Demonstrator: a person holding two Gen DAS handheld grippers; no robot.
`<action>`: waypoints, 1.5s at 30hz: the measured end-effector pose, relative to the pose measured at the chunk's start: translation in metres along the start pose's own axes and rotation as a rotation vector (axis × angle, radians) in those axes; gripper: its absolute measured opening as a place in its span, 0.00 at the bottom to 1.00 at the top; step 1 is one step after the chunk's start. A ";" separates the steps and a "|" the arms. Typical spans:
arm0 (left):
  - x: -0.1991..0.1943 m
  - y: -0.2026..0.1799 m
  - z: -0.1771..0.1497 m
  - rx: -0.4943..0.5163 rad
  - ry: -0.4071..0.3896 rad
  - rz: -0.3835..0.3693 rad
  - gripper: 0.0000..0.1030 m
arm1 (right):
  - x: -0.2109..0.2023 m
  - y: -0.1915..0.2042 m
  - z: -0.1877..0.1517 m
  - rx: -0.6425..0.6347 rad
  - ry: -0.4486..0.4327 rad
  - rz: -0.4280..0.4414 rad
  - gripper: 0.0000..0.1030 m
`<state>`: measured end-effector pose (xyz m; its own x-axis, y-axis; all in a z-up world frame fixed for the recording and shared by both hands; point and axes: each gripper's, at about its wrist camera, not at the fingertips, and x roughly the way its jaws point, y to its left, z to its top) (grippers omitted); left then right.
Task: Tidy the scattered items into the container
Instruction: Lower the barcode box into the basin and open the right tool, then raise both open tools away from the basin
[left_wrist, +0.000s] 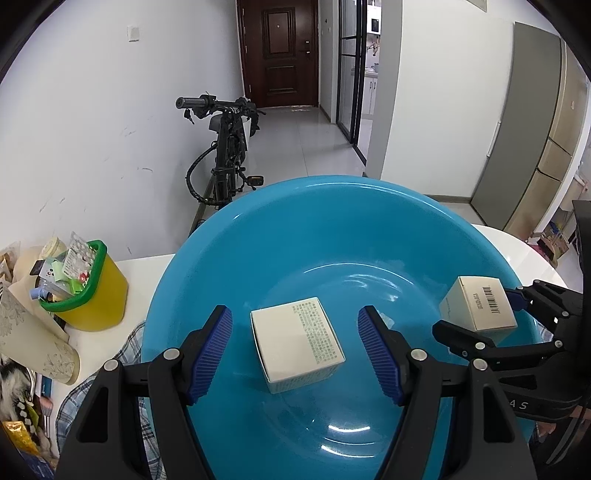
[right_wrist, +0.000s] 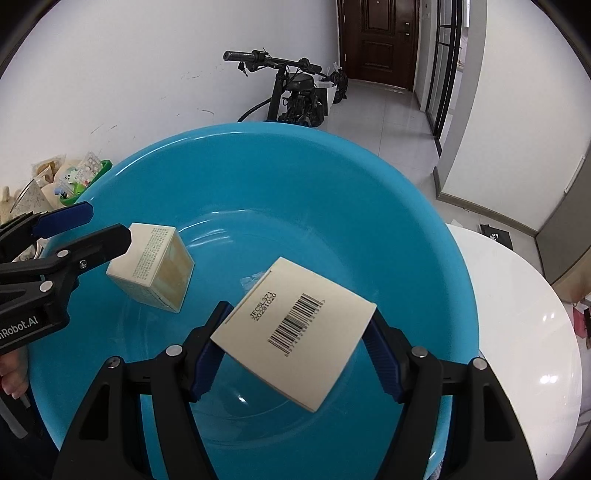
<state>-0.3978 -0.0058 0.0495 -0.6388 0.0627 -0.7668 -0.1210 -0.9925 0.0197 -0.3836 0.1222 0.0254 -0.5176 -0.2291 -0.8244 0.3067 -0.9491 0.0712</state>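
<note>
Far left on the white table (left_wrist: 147, 269), a yellow plastic bin with green rim (left_wrist: 94, 291) stuffed with packets. Left gripper (left_wrist: 295, 350) jaws wide apart, pads clear of the cream printed cardboard box (left_wrist: 297, 345) lying in the big round blue plastic basin (left_wrist: 369, 229). Right gripper (right_wrist: 295, 350) clamped on a cream barcode-labelled box (right_wrist: 295, 332), held over the basin floor.

Black bicycle (left_wrist: 225, 147) leans on white wall (left_wrist: 92, 129), handlebars toward the hallway. Dark brown door (left_wrist: 280, 51) at the hall's far end; black-framed glass partition (left_wrist: 351, 74) to its right. Yellow bin with green rim (left_wrist: 94, 291) on the white counter (right_wrist: 517, 295), stuffed with packets. Grey-beige cabinet (left_wrist: 532, 129) far right. Pale glossy floor tiles (left_wrist: 314, 140).
</note>
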 end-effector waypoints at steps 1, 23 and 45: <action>0.000 0.000 0.000 0.000 0.001 -0.001 0.71 | 0.000 0.000 0.000 -0.001 0.000 0.000 0.67; -0.001 -0.006 0.000 0.008 -0.002 0.003 0.71 | -0.003 -0.004 0.010 0.050 -0.020 -0.018 0.85; -0.092 -0.003 -0.002 -0.014 -0.461 0.058 0.86 | -0.091 -0.009 0.022 0.130 -0.423 -0.097 0.99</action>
<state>-0.3371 -0.0090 0.1192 -0.9159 0.0445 -0.3990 -0.0670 -0.9969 0.0424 -0.3564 0.1465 0.1125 -0.8282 -0.1801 -0.5307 0.1517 -0.9836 0.0971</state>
